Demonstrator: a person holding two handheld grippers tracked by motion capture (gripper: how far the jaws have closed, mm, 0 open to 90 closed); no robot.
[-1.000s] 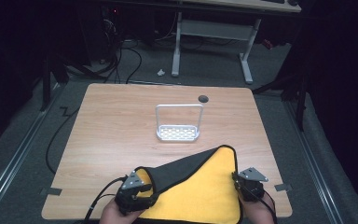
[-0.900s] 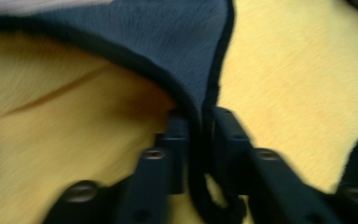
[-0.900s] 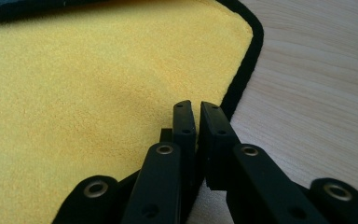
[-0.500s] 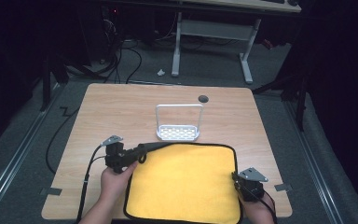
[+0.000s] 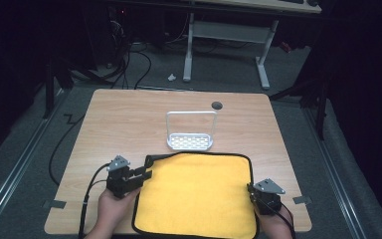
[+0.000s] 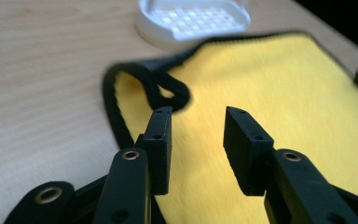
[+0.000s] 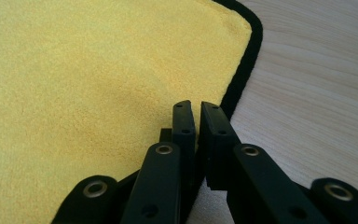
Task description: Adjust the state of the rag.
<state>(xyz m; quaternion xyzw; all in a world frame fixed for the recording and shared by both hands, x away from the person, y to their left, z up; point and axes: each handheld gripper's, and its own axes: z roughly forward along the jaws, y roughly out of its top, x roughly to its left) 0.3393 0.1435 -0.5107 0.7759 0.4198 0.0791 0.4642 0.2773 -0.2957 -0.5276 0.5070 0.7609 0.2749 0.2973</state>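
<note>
The yellow fleecy cloth with black piping [image 5: 199,194] lies spread flat on the pale wooden table [image 5: 129,119]. The left gripper [image 6: 198,119], its jaws just opened with nothing between them, hovers over the curled near-left corner; that corner could stay folded. The right gripper [image 7: 196,112] is nearly closed at the cloth's right hem; whether it pinches fabric cannot be told, and a tug might slide the soft pile. Beyond the left fingertips stands a white perforated plastic tray [image 6: 193,18].
</note>
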